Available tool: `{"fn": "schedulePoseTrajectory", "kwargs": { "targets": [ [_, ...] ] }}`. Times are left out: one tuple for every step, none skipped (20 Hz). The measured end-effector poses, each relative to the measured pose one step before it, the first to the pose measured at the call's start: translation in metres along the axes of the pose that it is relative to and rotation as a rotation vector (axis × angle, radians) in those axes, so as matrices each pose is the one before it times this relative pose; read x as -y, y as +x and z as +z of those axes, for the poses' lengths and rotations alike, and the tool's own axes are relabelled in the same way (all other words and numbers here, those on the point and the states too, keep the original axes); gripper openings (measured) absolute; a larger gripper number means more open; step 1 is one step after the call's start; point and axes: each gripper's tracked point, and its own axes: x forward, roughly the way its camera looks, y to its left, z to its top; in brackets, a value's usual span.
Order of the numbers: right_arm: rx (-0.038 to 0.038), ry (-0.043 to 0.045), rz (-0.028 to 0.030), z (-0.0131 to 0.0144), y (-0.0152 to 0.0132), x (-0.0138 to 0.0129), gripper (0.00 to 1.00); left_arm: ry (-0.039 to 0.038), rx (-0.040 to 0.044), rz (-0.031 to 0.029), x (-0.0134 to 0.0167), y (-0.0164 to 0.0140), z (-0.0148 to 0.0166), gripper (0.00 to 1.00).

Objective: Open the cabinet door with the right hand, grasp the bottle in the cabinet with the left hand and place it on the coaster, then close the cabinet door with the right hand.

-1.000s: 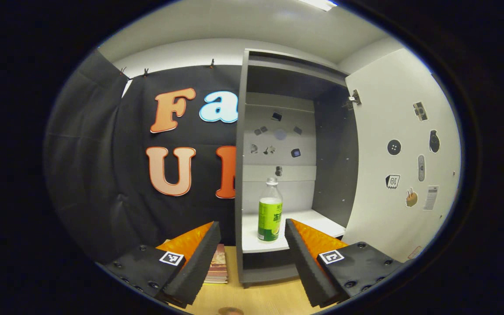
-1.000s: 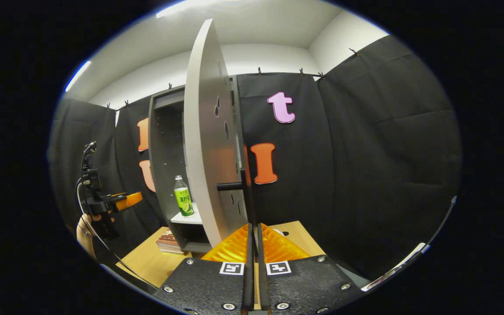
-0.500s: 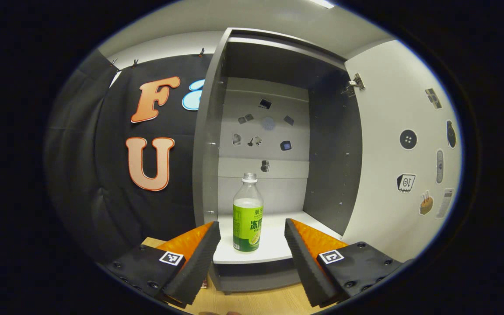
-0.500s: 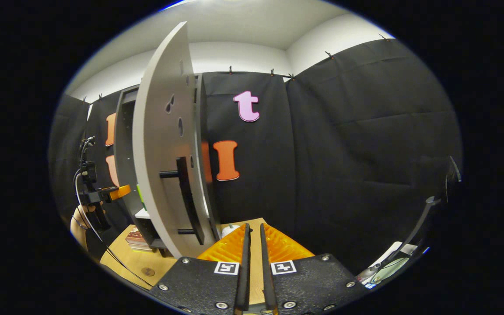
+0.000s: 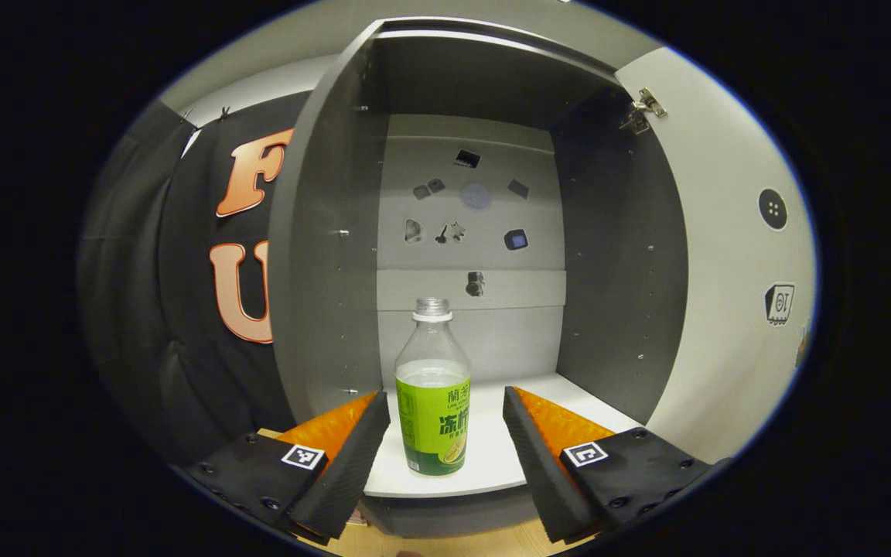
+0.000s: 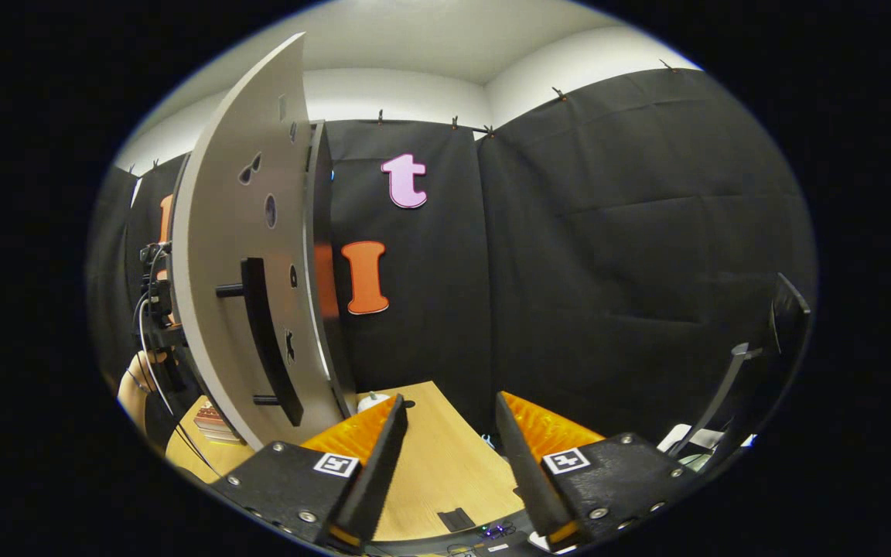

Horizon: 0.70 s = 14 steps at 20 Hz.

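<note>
Closing in on the bottle [image 5: 432,387] with my left gripper [image 5: 445,433]: over the last second it went from small and off to the right of centre to large and sitting right between my two fingers, which are spread wide with clear gaps on both sides, nothing held, no contact yet. Bottle stands upright near the front edge of the cabinet shelf [image 5: 492,472], cap on, green label facing me, liquid up to about the label's top. Cabinet [image 5: 329,255] interior is fully exposed, so door step is done. Moving right: the cabinet door [image 6: 240,263] is swung wide, its face and the dark bar handle [image 6: 264,340] now well off to the left of my right gripper [image 6: 445,456]. A second ago those right fingers were pinched nearly together right in front of the handle; now they're spread apart, empty, and backed away over the tabletop [image 6: 445,456]. So I've let go of the door and it's parked open. My read: task is at the grasp stage, I need a bit more forward travel on the left, then squeeze around the label band. Coaster isn't something I can pick out for certain; a small pale object sits by the door's foot, too small to tell. Main risk is nudging the bottle backwards before squeezing.
</note>
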Motion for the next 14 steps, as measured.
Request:
{"fn": "schedulePoseTrajectory", "kwargs": {
  "targets": [
    [-0.0037, -0.00333, -0.00474, -0.00171, 0.00117, 0.00175, 0.83, -0.00069, -0.00348, 0.00173, 0.00069, 0.00864, -0.00087, 0.96],
    [-0.00343, -0.0056, -0.00553, -0.0007, 0.00238, 0.00129, 0.94, -0.00635, -0.0054, 0.00235, 0.00017, 0.00696, -0.00144, 0.96],
    [-0.00257, -0.00617, -0.00327, -0.00126, 0.00124, 0.00114, 0.93, -0.00876, -0.00515, 0.00649, -0.00184, 0.00642, -0.00179, 0.96],
    [-0.00156, -0.00376, -0.00336, -0.00063, 0.00297, 0.0002, 0.93, -0.0092, -0.00776, 0.00991, -0.00249, 0.00607, -0.00218, 0.96],
    [-0.00145, -0.00101, -0.00275, -0.00037, -0.00002, 0.00048, 0.93, -0.01379, -0.01071, 0.00908, -0.00212, 0.00583, -0.00208, 0.96],
    [-0.00255, 0.0024, -0.00273, -0.00011, 0.00119, 0.00071, 0.93, -0.01342, -0.00648, 0.00097, 0.0003, 0.00523, -0.00183, 0.96],
    [-0.00178, 0.00428, -0.0024, -0.00033, 0.00018, -0.00013, 0.93, -0.00743, -0.00608, 0.00141, -0.00011, 0.00557, -0.00154, 0.96],
    [-0.00224, 0.0041, -0.0031, -0.00021, 0.00179, 0.00076, 0.94, 0.00511, -0.00391, 0.03238, -0.00488, 0.00265, -0.00169, 0.96],
    [-0.00168, 0.00321, -0.00303, -0.00083, 0.00015, 0.00046, 0.93, 0.00762, 0.00242, 0.0128, -0.00058, 0.00058, 0.00053, 0.95],
    [-0.00135, 0.004, -0.00383, -0.00002, 0.00182, 0.00087, 0.93, 0.00735, -0.00051, 0.00725, -0.00044, 0.00035, -0.00093, 0.94],
    [-0.00063, 0.00471, -0.00142, 0.00007, 0.00001, -0.0001, 0.93, 0.00443, 0.00101, 0.0031, -0.00058, 0.00094, 0.00006, 0.95],
    [-0.00163, 0.00432, -0.0006, -0.00059, 0.00143, -0.00035, 0.93, -0.0008, 0.00164, 0.00047, 0.00086, -0.0001, 0.001, 0.95],
    [-0.00296, 0.00331, -0.00142, -0.00116, 0.00024, -0.00007, 0.93, -0.00282, 0.00334, 0.00319, -0.0003, -0.00039, 0.0, 0.94],
    [-0.00381, 0.00202, -0.00155, -0.00016, 0.0013, -0.00004, 0.93, 0.00066, -0.00029, 0.00282, -0.00074, 0.00063, 0.00046, 0.94]
  ]
}}
